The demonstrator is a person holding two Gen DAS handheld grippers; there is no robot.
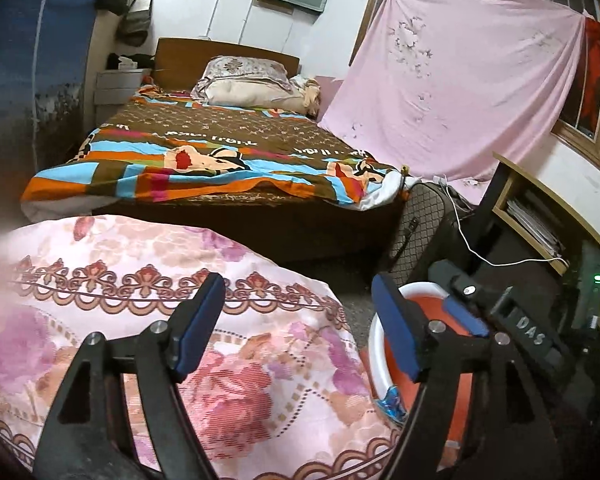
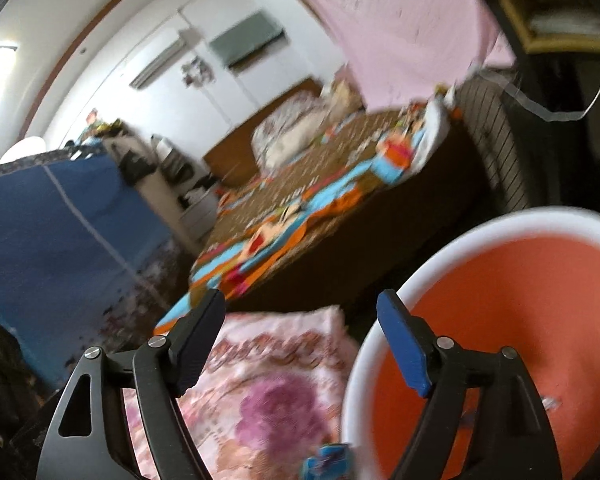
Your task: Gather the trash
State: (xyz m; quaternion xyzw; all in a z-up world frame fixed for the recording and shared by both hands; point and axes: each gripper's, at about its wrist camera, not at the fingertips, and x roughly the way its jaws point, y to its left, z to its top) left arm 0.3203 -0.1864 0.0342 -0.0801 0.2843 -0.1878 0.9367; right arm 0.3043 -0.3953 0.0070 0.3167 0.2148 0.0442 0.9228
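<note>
Beside the foot of the bed, left wrist view: left tongs (image 1: 298, 316) spread, nothing between the pads, held over the floral quilt (image 1: 148, 320). Bin (image 1: 380, 336), orange inside with a white rim, stands at the quilt's right edge, presumably set there to take trash. Blue wrapper (image 1: 392, 402) lies at the bin's near rim; whether inside or on the lip cannot be told. Right tongs (image 1: 466, 322) reach over the bin from the right. Patterned bed (image 1: 220, 152) beyond; a narrow strip of floor separates it from quilt and bin.

Right wrist view, blurred: right tongs (image 2: 300, 340) spread and empty, straddling the bin's left rim (image 2: 360, 360). Blue wrapper (image 2: 328, 458) sits just left of that rim at the quilt's (image 2: 268, 392) edge. Bin mouth open, room above unobstructed.
</note>
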